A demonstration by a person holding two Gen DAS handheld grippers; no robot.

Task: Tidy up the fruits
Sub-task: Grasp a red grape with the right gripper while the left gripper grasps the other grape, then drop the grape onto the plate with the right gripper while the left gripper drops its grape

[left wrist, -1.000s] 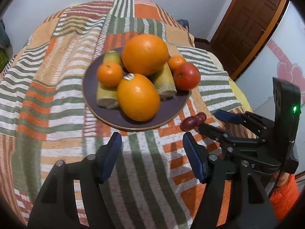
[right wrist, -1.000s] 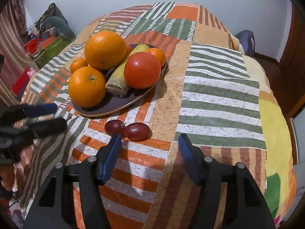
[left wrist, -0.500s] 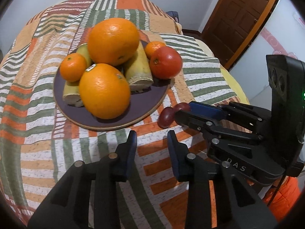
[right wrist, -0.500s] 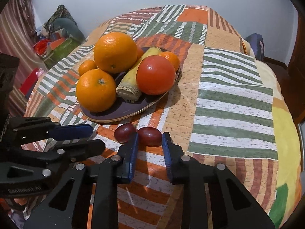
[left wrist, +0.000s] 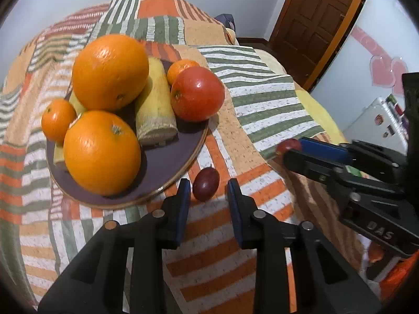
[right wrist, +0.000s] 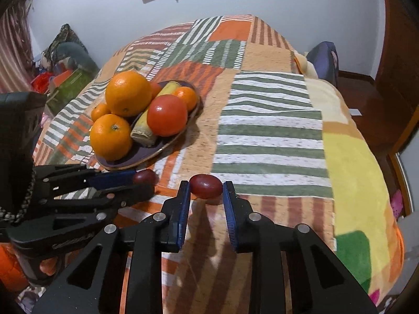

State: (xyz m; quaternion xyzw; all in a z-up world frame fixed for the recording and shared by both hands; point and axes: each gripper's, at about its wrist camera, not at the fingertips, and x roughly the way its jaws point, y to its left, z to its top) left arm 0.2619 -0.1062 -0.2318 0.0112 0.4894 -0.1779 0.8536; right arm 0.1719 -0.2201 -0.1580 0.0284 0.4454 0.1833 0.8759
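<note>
A dark purple plate (left wrist: 167, 162) on the striped blanket holds two big oranges (left wrist: 102, 151), small tangerines, bananas and a red tomato (left wrist: 197, 94). My left gripper (left wrist: 207, 196) has its jaws narrowly apart around a dark red grape (left wrist: 206, 187) lying on the blanket just off the plate's rim. My right gripper (right wrist: 205, 191) is shut on a second red grape (right wrist: 206, 185) and holds it above the blanket; it shows in the left wrist view (left wrist: 289, 145) too. The plate also shows in the right wrist view (right wrist: 146, 151).
The blanket (right wrist: 269, 130) covers a bed that falls away at the right. A wooden door (left wrist: 314, 21) stands beyond. Clutter (right wrist: 65, 62) lies on the floor at the far left.
My right gripper closed on one grape and lifted it away to the right. My left gripper moved in and now straddles the other grape, its jaws slightly wider.
</note>
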